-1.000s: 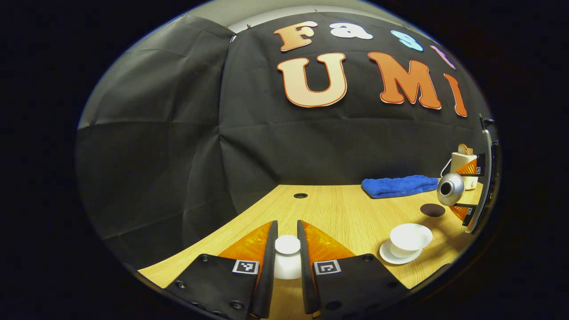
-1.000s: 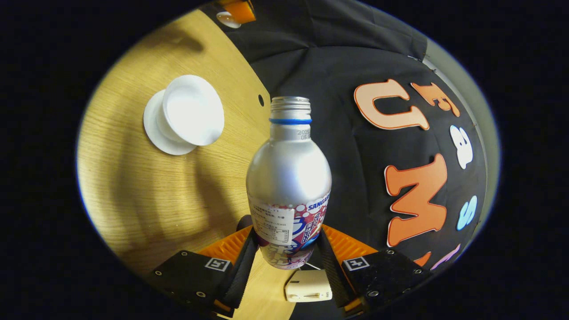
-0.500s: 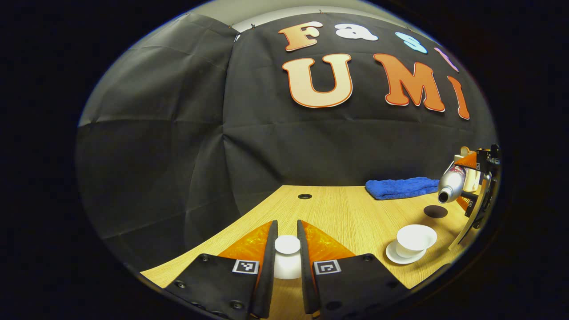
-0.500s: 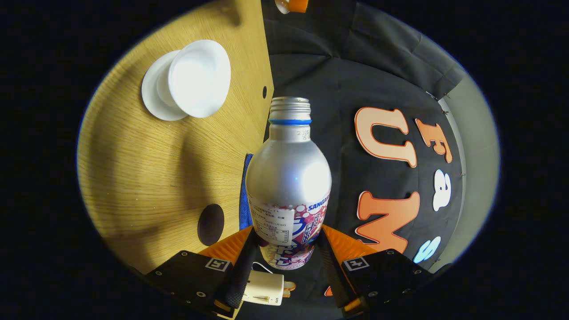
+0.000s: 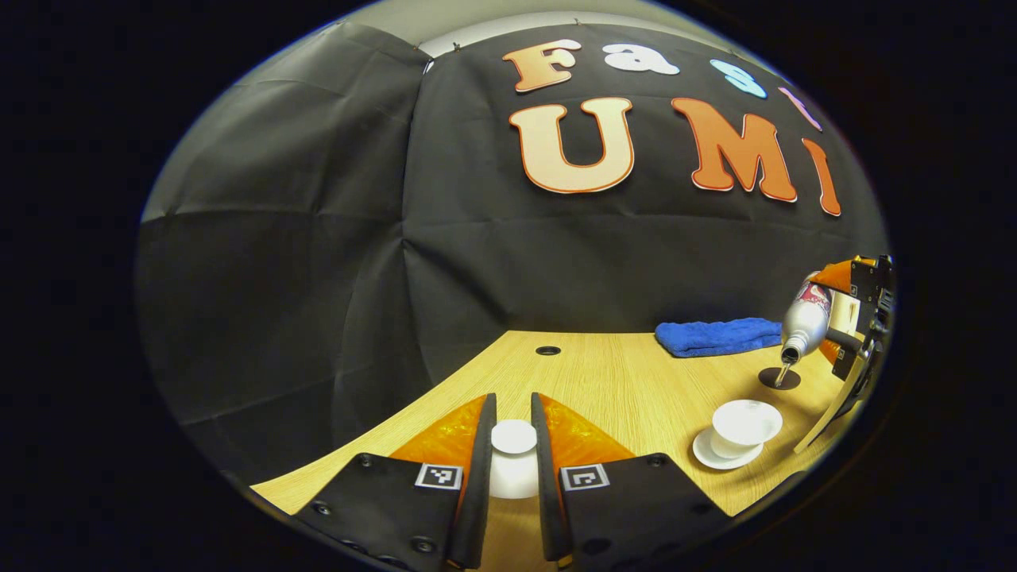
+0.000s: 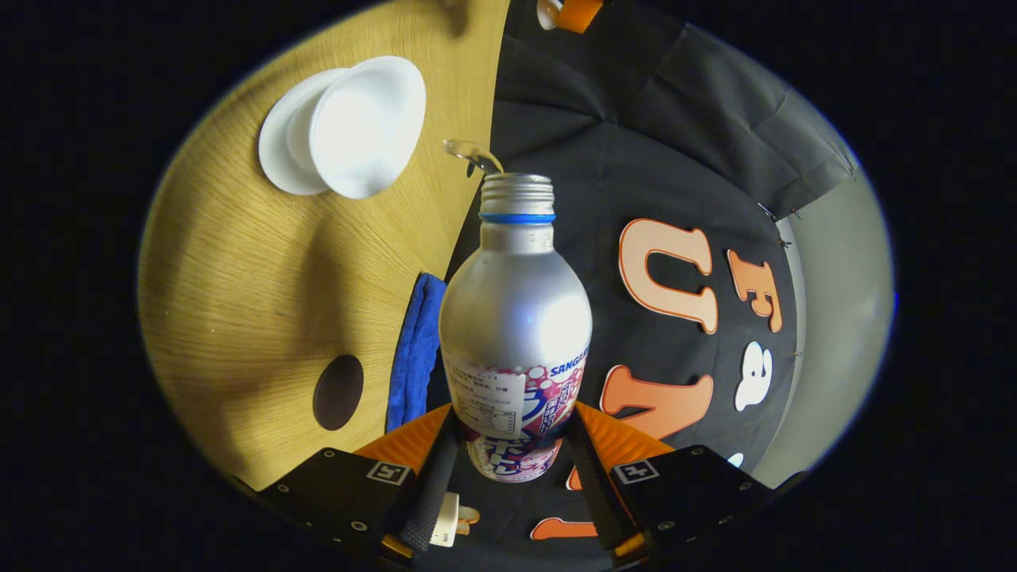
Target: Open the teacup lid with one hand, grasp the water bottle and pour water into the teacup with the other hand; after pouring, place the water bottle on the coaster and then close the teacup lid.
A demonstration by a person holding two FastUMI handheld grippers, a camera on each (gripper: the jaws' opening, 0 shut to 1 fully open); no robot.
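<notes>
My left gripper (image 5: 513, 449) is shut on the white teacup lid (image 5: 513, 438), held low over the wooden table (image 5: 612, 381). The open white teacup (image 5: 745, 418) stands on its saucer (image 5: 706, 456) at the right. My right gripper (image 6: 508, 453) is shut on the silver water bottle (image 6: 515, 318), which is tipped mouth-down; in the left gripper view the bottle (image 5: 801, 322) hangs above and right of the cup. Water (image 6: 469, 152) spills from its mouth, next to the teacup (image 6: 365, 127). The dark round coaster (image 6: 337, 392) lies on the table behind the cup (image 5: 778, 378).
A folded blue towel (image 5: 719, 335) lies at the back of the table, also seen beside the bottle (image 6: 413, 353). A small round hole (image 5: 547, 350) sits in the tabletop near the back wall. A white object (image 6: 446, 514) shows below my right gripper.
The right gripper has tipped the bottle further down and water has started to run out. The left gripper keeps the lid still.
</notes>
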